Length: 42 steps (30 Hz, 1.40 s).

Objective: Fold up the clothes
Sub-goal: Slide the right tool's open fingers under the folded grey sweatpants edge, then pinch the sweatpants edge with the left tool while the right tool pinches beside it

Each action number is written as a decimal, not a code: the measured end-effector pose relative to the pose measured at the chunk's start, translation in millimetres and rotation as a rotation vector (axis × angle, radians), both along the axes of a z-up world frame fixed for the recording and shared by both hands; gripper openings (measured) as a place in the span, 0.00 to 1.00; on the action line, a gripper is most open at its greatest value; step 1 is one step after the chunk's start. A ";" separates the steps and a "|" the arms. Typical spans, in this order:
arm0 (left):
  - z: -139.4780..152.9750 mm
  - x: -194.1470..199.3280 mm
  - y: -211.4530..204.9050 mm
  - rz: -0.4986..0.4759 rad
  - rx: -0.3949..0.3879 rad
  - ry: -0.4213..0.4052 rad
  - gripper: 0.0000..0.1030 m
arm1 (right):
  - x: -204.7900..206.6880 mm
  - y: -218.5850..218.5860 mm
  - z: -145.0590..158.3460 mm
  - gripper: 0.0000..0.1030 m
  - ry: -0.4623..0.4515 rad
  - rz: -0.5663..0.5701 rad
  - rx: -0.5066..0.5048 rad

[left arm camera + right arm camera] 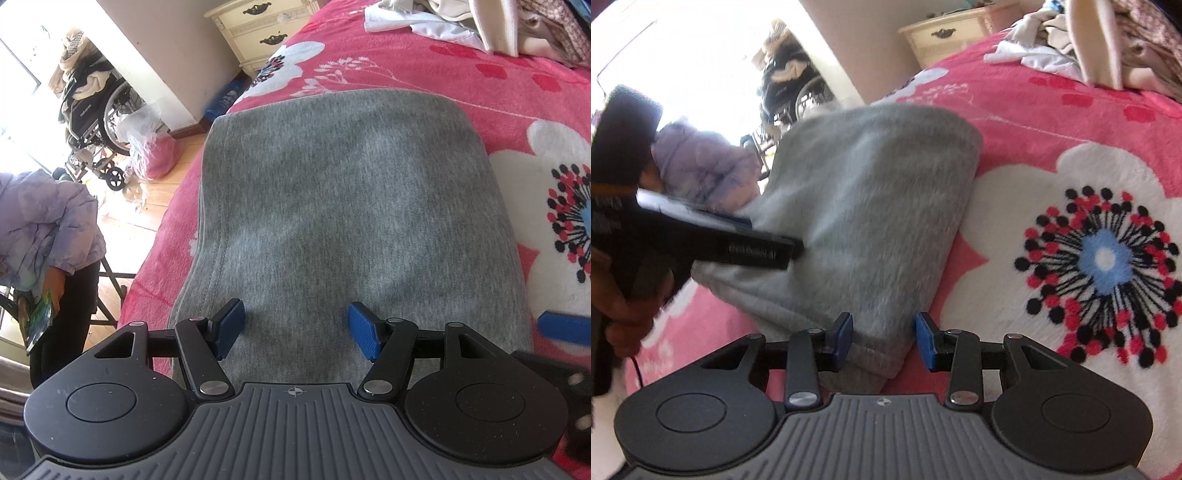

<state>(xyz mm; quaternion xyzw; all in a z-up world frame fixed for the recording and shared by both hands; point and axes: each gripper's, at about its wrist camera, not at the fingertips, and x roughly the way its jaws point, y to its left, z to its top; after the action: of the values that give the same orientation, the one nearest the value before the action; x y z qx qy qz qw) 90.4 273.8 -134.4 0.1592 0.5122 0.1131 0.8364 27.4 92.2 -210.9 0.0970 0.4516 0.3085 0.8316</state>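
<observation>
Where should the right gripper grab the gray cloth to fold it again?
Probably the near corner of the gray cloth, coming from the near side with the right gripper. That hemmed corner already lies between its open jaws, and the cloth lies flat on the pink blanket.

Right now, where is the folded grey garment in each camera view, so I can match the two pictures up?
Left wrist view: the grey garment fills the centre, ahead of the open left claw.
Right wrist view: the grey garment sits centre-left, its near corner between the fingers of the open right claw.
Shared landmark: the big white flower on the pink blanket, just right of the garment.
</observation>
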 end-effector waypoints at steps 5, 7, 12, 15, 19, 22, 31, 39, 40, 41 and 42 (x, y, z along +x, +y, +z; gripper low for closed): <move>0.1 0.9 -0.3 -0.001 0.002 0.000 0.62 | -2.1 -0.4 -2.1 0.40 0.007 0.001 0.000; -0.1 1.2 -0.5 -0.002 0.003 0.001 0.62 | -2.0 1.3 -2.6 0.40 0.003 0.004 -0.006; 0.7 1.2 0.5 -0.004 0.004 0.001 0.62 | -0.3 3.6 -4.8 0.40 -0.004 0.009 -0.011; 1.1 0.7 1.3 -0.006 0.002 -0.002 0.62 | -0.1 2.9 -5.1 0.40 -0.001 0.008 -0.007; 7.6 -5.9 4.9 -0.001 -0.017 -0.045 0.62 | 0.9 1.2 -5.8 0.40 0.007 0.007 0.005; 20.5 -15.9 13.4 0.006 -0.053 -0.110 0.62 | 1.7 -0.2 -6.3 0.41 0.014 0.007 0.014; 53.9 -36.1 68.1 0.002 -0.219 -0.252 0.67 | 8.0 -21.1 0.8 0.41 0.065 -0.045 0.122; 32.7 3.6 117.6 -0.083 -0.485 -0.225 0.78 | 35.3 -34.7 -10.6 0.41 0.162 -0.168 0.228; 26.2 11.6 124.4 -0.073 -0.534 -0.209 0.78 | 38.1 -36.3 -14.3 0.43 0.188 -0.186 0.255; 18.3 20.0 132.4 -0.051 -0.581 -0.191 0.78 | 40.9 -37.9 -18.0 0.46 0.214 -0.203 0.281; 10.3 27.9 140.7 -0.029 -0.636 -0.165 0.78 | 43.7 -39.4 -21.8 0.47 0.240 -0.220 0.307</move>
<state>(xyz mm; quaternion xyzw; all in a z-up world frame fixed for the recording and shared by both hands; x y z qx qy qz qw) 118.3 414.5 -124.1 -0.1121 0.4501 -0.0519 0.8844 71.1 52.8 -232.6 0.3070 0.4817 0.2674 0.7760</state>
